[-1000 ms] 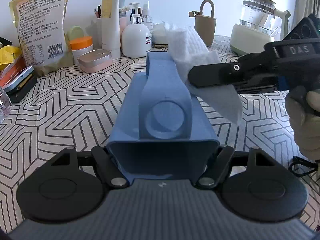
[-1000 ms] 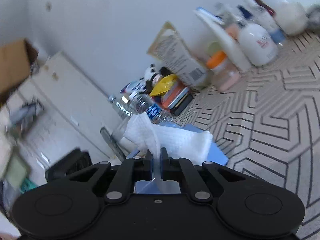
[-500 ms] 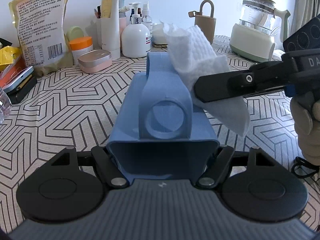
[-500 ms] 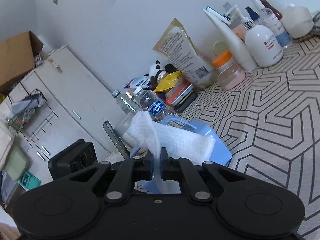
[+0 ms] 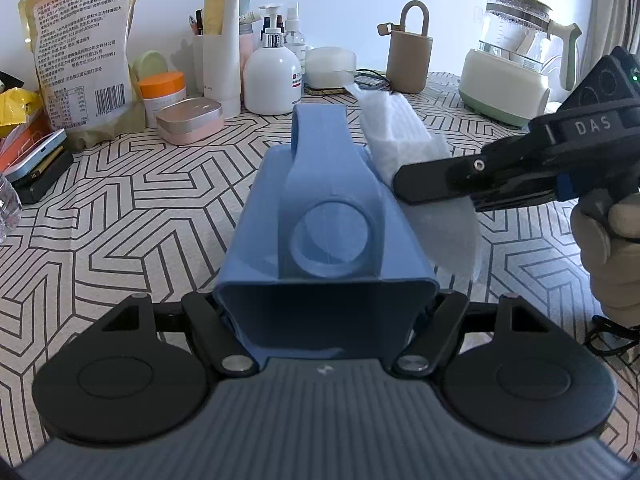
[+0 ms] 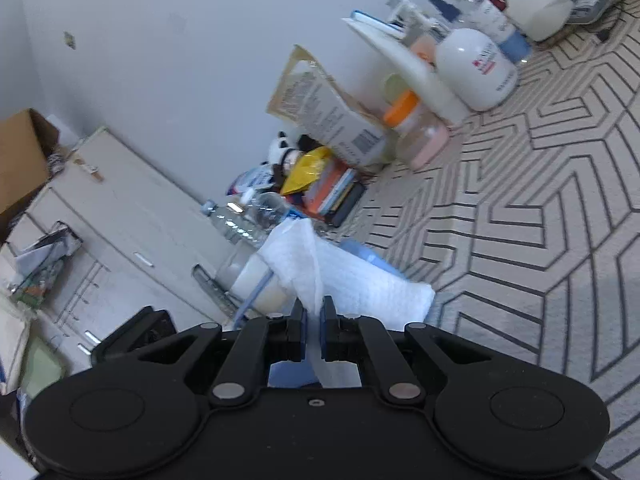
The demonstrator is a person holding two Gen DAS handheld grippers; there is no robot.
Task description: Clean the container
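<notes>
A blue plastic container (image 5: 328, 216) with a loop handle on top lies lengthwise over the patterned table, its near end between my left gripper's (image 5: 326, 308) fingers, which are shut on it. My right gripper (image 5: 404, 182) comes in from the right, held by a gloved hand (image 5: 608, 248), and is shut on a white wipe (image 5: 400, 136). The wipe lies against the container's upper right side. In the right wrist view the wipe (image 6: 348, 276) fans out from the shut right gripper (image 6: 313, 312) over the blue container (image 6: 360, 250).
Along the back wall stand a food pouch (image 5: 80, 52), an orange-lidded jar (image 5: 162, 92), a pink case (image 5: 190, 120), a white pump bottle (image 5: 272, 76), a tan lidded pot (image 5: 408, 56) and a glass kettle (image 5: 516, 60). Books and a water bottle (image 6: 248, 216) sit at the left.
The right gripper has swung the wipe down from near the handle's far end onto the container's right flank. The left gripper and container have stayed put.
</notes>
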